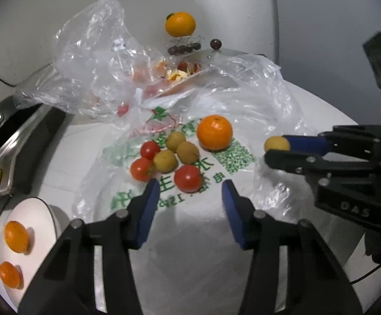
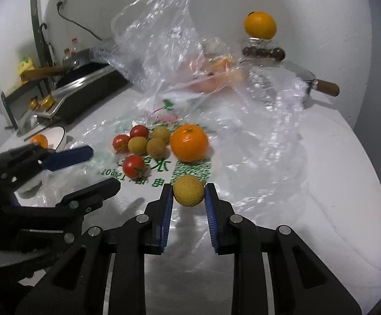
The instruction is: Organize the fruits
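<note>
- 2 tongs are in view over a white worktop [image 2: 321, 170] that carries crumpled clear plastic bags.
- Right tongs [image 2: 189, 193]: the blue pads are closed on 1 small yellow-brown round fruit [image 2: 189, 190], one pad on each side. The held fruit sits just above the printed plastic bag [image 2: 190, 169], near the edge of the green square code print.
- Left tongs [image 1: 190, 187]: the jaws stand apart with nothing between the pads. No earlier picture is given, so only this gap can be stated. The fingertips sit just in front of the nearest tomato [image 1: 188, 178].
- Fruit group on the printed bag, left wrist view: 3 red tomatoes and 3 yellow-brown fruits [image 1: 176, 151] lie bunched together, touching one another.
- 1 large orange [image 1: 215, 132] rests on the bag just right of that group.
- White plate [image 1: 46, 210], at the lower left of the left wrist view: it carries 2 small orange fruits [image 1: 16, 236], apart from each other.
- At the back near the wall: 1 further orange [image 1: 180, 23] stands on a clear container, with a row of dark round fruits [image 1: 182, 49] just beneath it.
- A pan with a wooden handle [image 2: 327, 87] lies at the back right in the right wrist view, partly under plastic.
- A dark cooktop [image 2: 85, 92] stands at the left edge of the worktop.
</note>
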Demonstrator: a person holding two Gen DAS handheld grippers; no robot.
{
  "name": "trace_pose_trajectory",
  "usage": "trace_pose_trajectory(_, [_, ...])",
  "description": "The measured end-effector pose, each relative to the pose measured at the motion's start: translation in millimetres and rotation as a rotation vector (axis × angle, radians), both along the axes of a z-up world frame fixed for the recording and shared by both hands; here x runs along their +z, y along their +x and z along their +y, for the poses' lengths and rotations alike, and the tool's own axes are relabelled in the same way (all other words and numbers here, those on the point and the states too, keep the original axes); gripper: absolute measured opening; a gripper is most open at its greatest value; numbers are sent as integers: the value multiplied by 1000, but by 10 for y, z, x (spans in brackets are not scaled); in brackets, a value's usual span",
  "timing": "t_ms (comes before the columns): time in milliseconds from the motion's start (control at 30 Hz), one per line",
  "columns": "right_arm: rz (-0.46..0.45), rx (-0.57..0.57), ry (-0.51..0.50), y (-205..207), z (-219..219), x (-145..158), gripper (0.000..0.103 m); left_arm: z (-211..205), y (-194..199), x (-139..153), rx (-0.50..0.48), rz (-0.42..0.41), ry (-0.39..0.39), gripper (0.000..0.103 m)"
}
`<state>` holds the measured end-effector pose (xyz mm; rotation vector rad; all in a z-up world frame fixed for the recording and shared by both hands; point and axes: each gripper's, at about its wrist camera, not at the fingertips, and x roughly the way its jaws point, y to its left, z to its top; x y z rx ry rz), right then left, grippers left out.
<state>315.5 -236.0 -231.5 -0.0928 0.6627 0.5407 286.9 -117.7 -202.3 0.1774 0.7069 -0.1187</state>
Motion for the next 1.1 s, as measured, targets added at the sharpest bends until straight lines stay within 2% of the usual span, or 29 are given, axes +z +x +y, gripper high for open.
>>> trace_pose_trajectory(133, [2,10,38,20,-85,-12,26,-29,138,-59,4,44,-51,49])
trace_pose_trajectory(333, [3,35,72,9,-116,-19,26,-26,311,-123,27,91,-78,49])
trace_pose_trajectory(500, [6,54,94,1,-137,-24,26,118,452,-204,87,167,-157,49])
trace_pose_trajectory(567, [7,58,98,-3,-142,-24,26,138,475,-207,89,168,-165,49])
trace_pose_trajectory(667, [12,58,106,5,-153,-20,26,116,488,-220,82,166,-144,43])
trace_pose_trajectory(700, [11,56,106,4,-152,-17,26,106,487,-225,77,164,-141,36])
trace_pose_trajectory(800, [4,51,104,-8,-152,-7,26,86,465,-232,54,160,-135,33])
trace_pose_trajectory(1100, [-26,36,98,-114,-119,77,26,85,319,-113,19,123,-142,32])
